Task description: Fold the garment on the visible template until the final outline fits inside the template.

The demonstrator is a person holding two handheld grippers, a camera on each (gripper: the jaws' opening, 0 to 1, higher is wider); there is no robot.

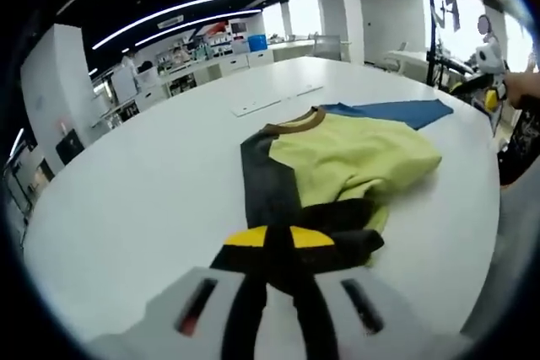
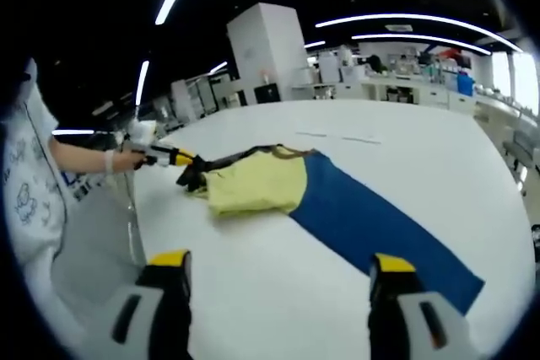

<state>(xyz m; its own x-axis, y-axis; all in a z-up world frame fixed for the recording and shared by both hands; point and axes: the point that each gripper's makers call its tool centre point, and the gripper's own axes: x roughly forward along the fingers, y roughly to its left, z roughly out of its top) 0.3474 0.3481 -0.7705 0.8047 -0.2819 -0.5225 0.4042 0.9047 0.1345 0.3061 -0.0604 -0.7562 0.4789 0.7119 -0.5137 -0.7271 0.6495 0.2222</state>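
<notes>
A broad white table (image 1: pixel 152 174) stands under long white ceiling light strips (image 1: pixel 194 6). White square pillars (image 2: pixel 270 48) and cluttered white counters (image 2: pixel 405 82) line the dark-ceilinged room.

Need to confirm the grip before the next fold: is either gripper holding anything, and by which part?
The left gripper is shut on the dark grey sleeve end of the yellow, grey and blue garment. The right gripper is open, holding nothing.
</notes>
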